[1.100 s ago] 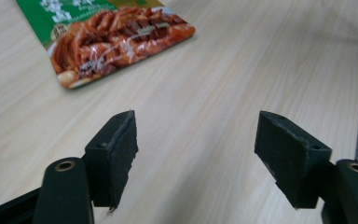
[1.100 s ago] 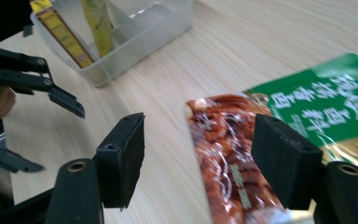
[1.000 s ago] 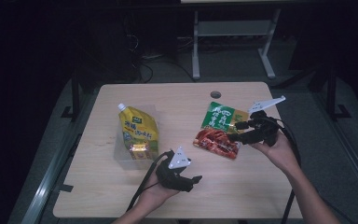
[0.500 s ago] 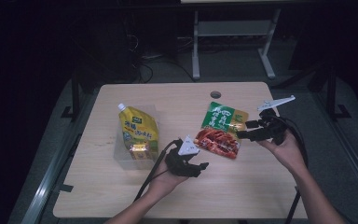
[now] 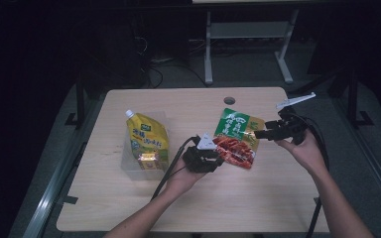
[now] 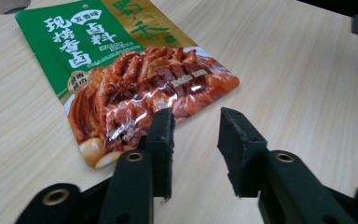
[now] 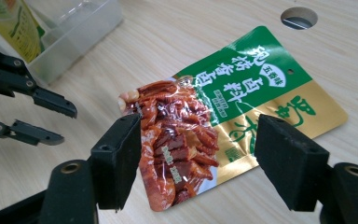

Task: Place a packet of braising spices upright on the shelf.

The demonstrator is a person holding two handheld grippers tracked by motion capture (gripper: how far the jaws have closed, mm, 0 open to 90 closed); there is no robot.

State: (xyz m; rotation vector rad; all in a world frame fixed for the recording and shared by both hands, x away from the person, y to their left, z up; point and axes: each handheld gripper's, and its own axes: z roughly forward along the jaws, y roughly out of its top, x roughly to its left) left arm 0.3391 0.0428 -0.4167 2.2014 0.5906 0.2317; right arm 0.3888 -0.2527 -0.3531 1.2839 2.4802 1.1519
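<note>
Seasoning packet (image 5: pixel 238 138), green and gold with a picture of braised meat, lies flat on the pale wooden worktop (image 5: pixel 258 198), right of centre and just below the round cable hole (image 5: pixel 229 100). We hold a gripper in each hand on either side of it. Our left gripper (image 5: pixel 217 159) sits low at the packet's lower left corner; its fingers (image 6: pixel 165 140) have just been closing, yet in the left gripper view they stand apart with only bare wood between them, the packet's red corner just beyond the fingertips. Our right gripper (image 5: pixel 264 133) comes in from the right edge of the packet, its fingers (image 7: pixel 121 154) spread wide; in the right gripper view they frame the packet's near end without pressing on it. Further left on the worktop we see a yellow spouted pouch (image 5: pixel 148 141) standing in a clear plastic tub (image 5: pixel 134 168), well apart from the packet. Black cables trail from both grippers toward the near edge.
</note>
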